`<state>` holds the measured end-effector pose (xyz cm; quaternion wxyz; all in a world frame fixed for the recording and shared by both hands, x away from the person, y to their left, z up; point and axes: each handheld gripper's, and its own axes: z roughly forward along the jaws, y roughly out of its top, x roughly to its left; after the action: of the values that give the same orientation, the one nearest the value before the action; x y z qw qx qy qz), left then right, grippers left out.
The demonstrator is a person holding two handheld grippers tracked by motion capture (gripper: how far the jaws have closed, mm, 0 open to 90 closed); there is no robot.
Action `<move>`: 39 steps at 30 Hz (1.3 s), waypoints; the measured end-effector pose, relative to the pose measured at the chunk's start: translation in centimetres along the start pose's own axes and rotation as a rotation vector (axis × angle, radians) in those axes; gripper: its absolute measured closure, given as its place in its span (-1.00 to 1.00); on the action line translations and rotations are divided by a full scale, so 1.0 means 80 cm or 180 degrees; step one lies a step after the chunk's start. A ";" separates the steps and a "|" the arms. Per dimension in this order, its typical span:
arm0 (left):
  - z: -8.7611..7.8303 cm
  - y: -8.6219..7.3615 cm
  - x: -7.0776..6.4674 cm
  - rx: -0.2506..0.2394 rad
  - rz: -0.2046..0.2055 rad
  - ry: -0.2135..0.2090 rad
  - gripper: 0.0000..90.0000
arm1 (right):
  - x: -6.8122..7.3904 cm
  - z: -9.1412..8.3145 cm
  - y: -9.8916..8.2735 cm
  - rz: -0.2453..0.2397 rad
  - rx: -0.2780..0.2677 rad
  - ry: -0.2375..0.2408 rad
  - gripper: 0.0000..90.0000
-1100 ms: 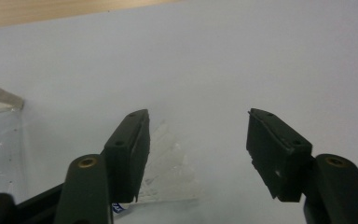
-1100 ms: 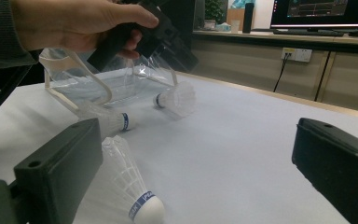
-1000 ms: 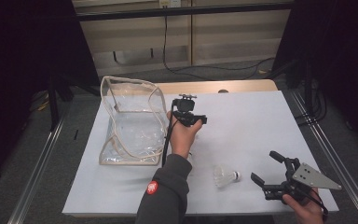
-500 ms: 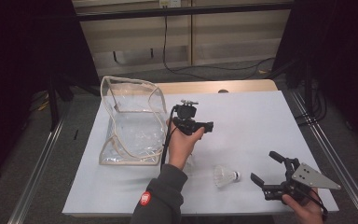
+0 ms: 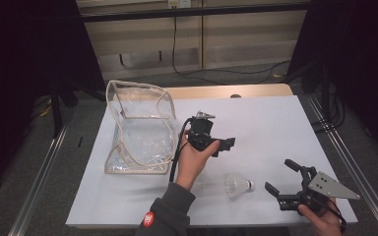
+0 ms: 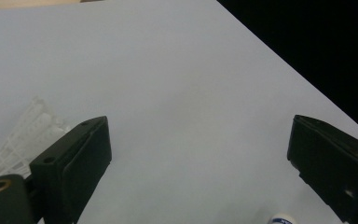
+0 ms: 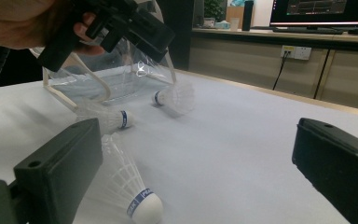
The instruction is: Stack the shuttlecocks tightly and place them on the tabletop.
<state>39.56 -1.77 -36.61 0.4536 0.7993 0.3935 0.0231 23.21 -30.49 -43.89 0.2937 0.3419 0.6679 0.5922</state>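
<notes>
A clear plastic bag (image 5: 138, 130) stands open on the left of the white table (image 5: 275, 123). My left gripper (image 5: 224, 144) hangs above the table to the right of the bag. Its jaws have just been opening, and in the left gripper view (image 6: 198, 126) only bare table lies between them. A white shuttlecock (image 5: 238, 186) lies near the front edge, beside my right gripper (image 5: 279, 176), which stands open. In the right gripper view (image 7: 200, 128) that shuttlecock (image 7: 126, 186) lies by the left jaw. Two more shuttlecocks (image 7: 105, 116) (image 7: 175, 98) lie closer to the bag (image 7: 121, 74).
The left gripper view catches a shuttlecock's skirt (image 6: 23, 135) behind the left jaw and a blue-banded cork (image 6: 282, 219) at the bottom edge. Metal rails run along both sides of the table (image 5: 344, 162). A wooden strip (image 5: 226, 92) borders the far edge.
My left hand has carried its gripper to the right, away from the bag's mouth. The right gripper and the shuttlecock beside it have stayed put.
</notes>
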 end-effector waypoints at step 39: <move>-0.039 -0.062 -0.021 0.0001 0.0342 -0.0612 -0.92 | 0.001 0.000 -0.001 -0.0004 0.0021 0.0032 -0.98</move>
<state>34.18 0.73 -37.92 0.4872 0.8178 0.3048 -0.0295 23.14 -30.43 -43.95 0.2895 0.3394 0.6716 0.5915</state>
